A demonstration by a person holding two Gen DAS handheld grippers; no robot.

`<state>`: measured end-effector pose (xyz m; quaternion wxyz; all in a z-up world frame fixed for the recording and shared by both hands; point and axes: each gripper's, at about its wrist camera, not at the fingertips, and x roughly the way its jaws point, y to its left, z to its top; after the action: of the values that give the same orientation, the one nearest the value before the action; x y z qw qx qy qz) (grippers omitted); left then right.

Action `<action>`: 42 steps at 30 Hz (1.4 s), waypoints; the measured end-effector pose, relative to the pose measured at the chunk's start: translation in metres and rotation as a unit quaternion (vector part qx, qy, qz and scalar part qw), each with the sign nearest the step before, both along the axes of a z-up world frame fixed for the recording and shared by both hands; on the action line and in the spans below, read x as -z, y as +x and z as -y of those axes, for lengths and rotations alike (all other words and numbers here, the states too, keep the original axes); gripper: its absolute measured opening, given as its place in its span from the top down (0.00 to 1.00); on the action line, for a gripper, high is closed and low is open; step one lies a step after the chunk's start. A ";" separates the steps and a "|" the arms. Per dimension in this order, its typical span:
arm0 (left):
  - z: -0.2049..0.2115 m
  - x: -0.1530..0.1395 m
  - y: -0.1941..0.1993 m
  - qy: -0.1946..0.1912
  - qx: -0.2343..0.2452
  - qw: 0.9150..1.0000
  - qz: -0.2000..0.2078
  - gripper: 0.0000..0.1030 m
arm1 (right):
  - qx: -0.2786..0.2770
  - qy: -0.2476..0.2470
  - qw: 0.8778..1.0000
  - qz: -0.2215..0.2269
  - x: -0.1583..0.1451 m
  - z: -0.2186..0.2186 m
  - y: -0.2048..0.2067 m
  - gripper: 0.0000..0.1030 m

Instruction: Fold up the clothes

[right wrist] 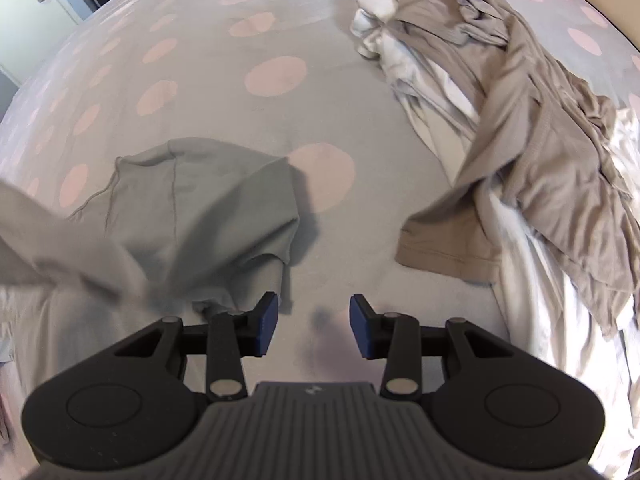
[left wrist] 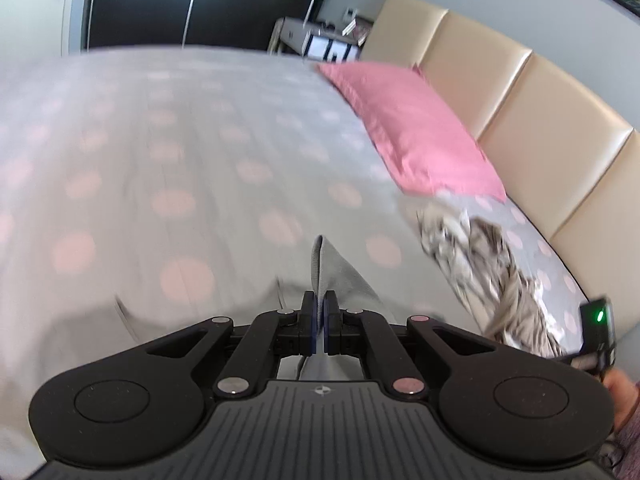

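My left gripper is shut on a fold of a grey garment, which stands up between the blue pads and hangs away below. In the right wrist view the same grey garment lies crumpled on the bed, its left part lifted and blurred. My right gripper hovers open just right of the garment's near edge, with only bedspread between its fingers. A pile of beige and white clothes lies to the right; in the left wrist view that pile sits below the pillow.
The bed wears a grey spread with pink dots. A pink pillow rests against a beige padded headboard. A dark wardrobe stands beyond the bed. The other hand and its gripper show at the right edge.
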<state>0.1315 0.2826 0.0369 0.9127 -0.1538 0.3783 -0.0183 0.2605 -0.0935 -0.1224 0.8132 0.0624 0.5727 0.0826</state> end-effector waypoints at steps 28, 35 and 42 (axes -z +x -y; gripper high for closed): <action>-0.100 -0.020 -0.034 0.002 -0.103 0.995 0.003 0.99 | -0.110 0.011 0.994 0.012 0.036 -0.085 0.010 0.77; -0.115 -0.016 -0.047 0.001 -0.126 0.992 0.001 0.99 | -0.108 -0.008 0.994 0.015 0.032 -0.085 0.012 0.98; -0.144 0.018 -0.067 0.030 -0.166 0.985 -0.045 0.99 | -0.078 0.015 0.997 -0.004 0.030 -0.067 0.013 0.92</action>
<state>0.0645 0.4263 0.0194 0.8892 -0.1880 0.3885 0.1517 0.2737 -0.0261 -0.1521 0.8010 0.0299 0.5778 0.1540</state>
